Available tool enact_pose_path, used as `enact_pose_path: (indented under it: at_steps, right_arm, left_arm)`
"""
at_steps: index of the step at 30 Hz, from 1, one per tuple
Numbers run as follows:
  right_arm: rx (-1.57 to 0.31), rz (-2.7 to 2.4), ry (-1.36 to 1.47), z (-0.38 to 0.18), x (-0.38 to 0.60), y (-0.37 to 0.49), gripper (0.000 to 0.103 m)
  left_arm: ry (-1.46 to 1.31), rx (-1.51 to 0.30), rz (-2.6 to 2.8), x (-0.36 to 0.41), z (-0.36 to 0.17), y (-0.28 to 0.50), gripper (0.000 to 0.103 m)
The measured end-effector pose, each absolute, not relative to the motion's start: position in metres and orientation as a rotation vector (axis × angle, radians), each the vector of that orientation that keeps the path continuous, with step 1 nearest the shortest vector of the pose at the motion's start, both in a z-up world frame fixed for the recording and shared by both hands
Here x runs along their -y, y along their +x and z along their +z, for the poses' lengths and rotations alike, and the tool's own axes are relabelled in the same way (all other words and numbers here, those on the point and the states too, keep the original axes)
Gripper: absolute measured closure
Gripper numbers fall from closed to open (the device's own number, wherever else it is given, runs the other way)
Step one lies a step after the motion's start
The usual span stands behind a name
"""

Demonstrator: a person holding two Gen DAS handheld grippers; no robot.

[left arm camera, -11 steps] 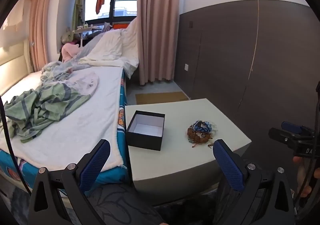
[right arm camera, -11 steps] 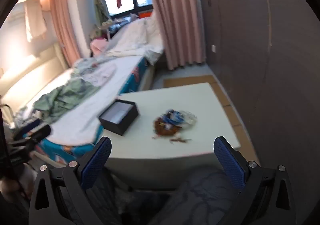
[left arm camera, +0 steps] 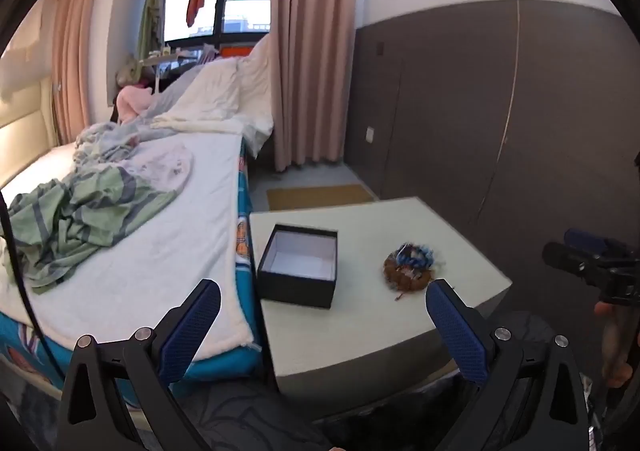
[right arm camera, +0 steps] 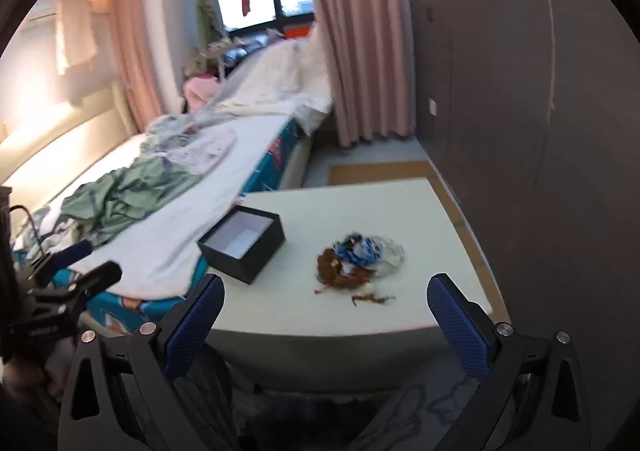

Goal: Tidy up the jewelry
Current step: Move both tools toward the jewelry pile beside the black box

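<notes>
A heap of jewelry (left arm camera: 409, 266), brown beads with blue and clear pieces, lies on a pale low table (left arm camera: 360, 331). An open, empty black box with a white inside (left arm camera: 299, 265) stands to its left. My left gripper (left arm camera: 322, 305) is open and empty, held back from the table's near edge. My right gripper (right arm camera: 326, 301) is open and empty, also short of the table, with the jewelry (right arm camera: 356, 257) ahead and the box (right arm camera: 242, 243) to the left. A small loose brown piece (right arm camera: 370, 298) lies in front of the heap.
A bed (left arm camera: 132, 251) with crumpled green and white bedding runs along the table's left side. A dark grey panelled wall (left arm camera: 500, 131) stands to the right. Pink curtains (left arm camera: 312, 51) and a window are at the back. The other gripper shows at each view's edge.
Both grippers have moved slightly closer to the table; the box and jewelry have not moved.
</notes>
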State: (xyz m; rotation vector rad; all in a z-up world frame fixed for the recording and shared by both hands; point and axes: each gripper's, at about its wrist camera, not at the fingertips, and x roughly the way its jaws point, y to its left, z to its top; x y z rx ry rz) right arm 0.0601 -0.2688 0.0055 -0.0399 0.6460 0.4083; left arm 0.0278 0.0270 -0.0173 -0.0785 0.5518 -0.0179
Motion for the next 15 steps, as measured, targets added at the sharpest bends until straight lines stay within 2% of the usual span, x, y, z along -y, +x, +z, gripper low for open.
enact_pose_path:
  at_steps: [15]
  right_arm:
    - [-0.644,0.457,-0.014,-0.017,0.286,0.06,0.0]
  left_arm:
    - [-0.054,-0.596,0.033,-0.019,-0.025,0.025,0.001]
